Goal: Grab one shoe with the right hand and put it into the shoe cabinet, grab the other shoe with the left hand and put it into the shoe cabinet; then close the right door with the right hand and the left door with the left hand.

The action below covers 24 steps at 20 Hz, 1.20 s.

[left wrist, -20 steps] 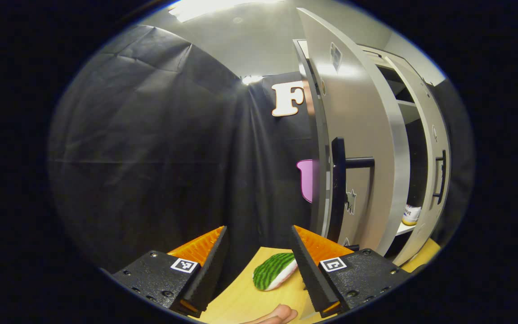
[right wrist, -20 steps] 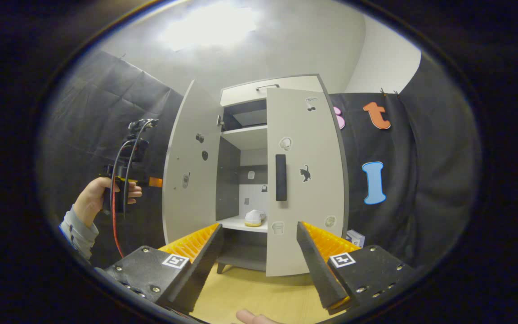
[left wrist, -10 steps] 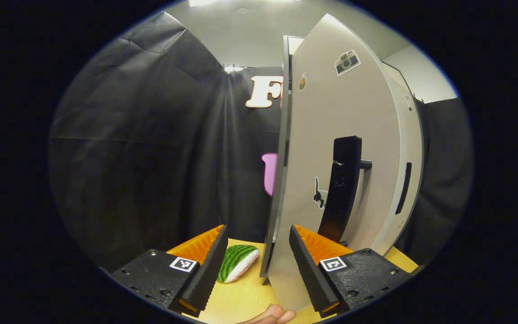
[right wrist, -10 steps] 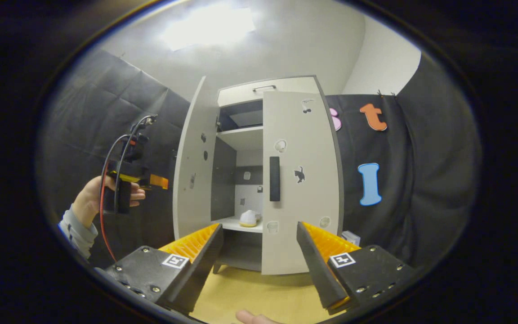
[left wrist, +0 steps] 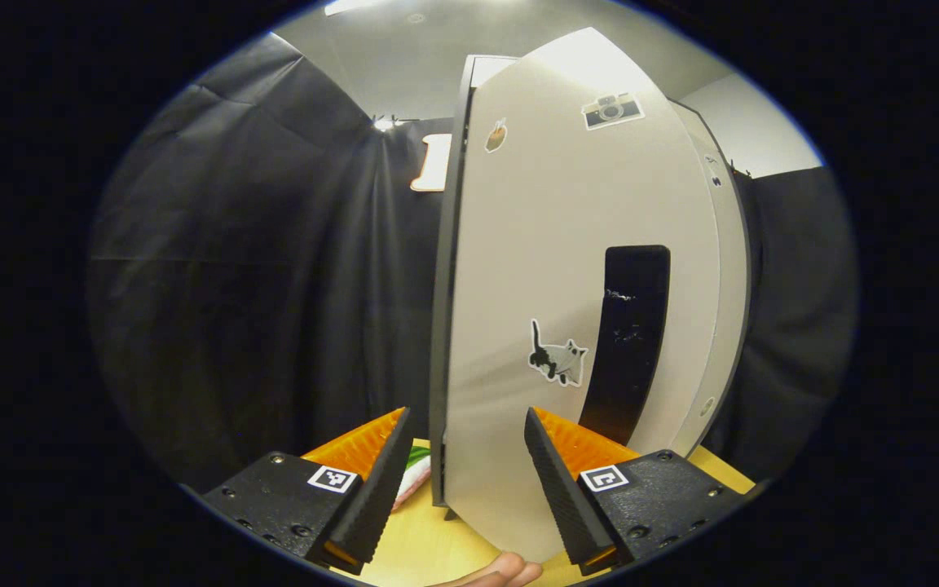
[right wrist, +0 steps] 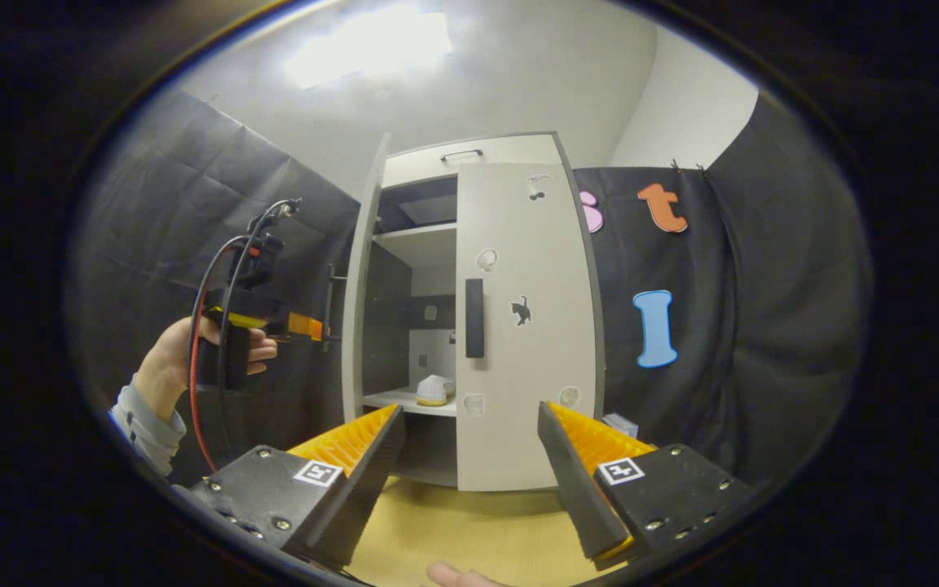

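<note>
Now left door (left wrist: 535, 269) half-open, edge upright at twelve o'clock between wide, empty left tongs (left wrist: 463, 456); right tongs (right wrist: 469, 456) wide, farther back; shoe (right wrist: 434, 390) on cabinet shelf.

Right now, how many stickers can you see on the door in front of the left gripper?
3. On the left door: a camera sticker near the top, a small sticker by the top left edge, and a cat sticker beside the black handle. Others may be hidden.
</note>
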Each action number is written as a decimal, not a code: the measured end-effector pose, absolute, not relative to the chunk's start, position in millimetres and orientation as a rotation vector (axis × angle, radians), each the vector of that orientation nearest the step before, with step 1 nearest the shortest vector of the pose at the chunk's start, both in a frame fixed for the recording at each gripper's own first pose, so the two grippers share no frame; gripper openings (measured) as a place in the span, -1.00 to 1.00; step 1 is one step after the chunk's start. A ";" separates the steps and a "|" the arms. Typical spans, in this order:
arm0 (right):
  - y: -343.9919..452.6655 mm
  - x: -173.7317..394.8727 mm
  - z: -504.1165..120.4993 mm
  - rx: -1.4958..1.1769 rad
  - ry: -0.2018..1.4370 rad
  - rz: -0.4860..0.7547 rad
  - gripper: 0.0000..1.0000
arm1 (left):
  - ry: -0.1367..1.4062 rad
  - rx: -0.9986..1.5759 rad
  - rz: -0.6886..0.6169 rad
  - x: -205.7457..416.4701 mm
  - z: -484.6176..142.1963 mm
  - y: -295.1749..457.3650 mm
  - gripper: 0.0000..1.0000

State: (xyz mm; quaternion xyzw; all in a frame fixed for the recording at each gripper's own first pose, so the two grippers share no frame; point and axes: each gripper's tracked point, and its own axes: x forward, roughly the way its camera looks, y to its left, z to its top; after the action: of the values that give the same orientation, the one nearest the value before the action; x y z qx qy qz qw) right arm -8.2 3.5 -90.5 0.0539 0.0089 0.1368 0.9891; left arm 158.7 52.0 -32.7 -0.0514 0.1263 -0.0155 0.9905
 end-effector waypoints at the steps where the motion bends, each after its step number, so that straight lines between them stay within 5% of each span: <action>1: 0.9 -7.3 -91.2 0.108 0.021 0.268 0.96 | 0.265 -0.120 -0.057 156.2 -35.6 43.4 0.70; 12: -14.9 -1.5 -93.4 0.101 0.033 0.190 0.96 | 0.309 -0.061 -0.184 131.7 -59.3 -36.8 0.87; 24: 12.0 -8.6 -95.7 0.090 0.029 0.175 0.96 | 0.204 -0.040 -0.151 39.5 -42.3 -3.1 0.94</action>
State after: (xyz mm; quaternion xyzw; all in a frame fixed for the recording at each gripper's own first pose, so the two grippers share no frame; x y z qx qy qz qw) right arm -8.6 12.0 -95.7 0.0448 0.0143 0.0876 0.9950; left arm 39.5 -3.1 -42.3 -0.0198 0.1018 -0.0753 0.9918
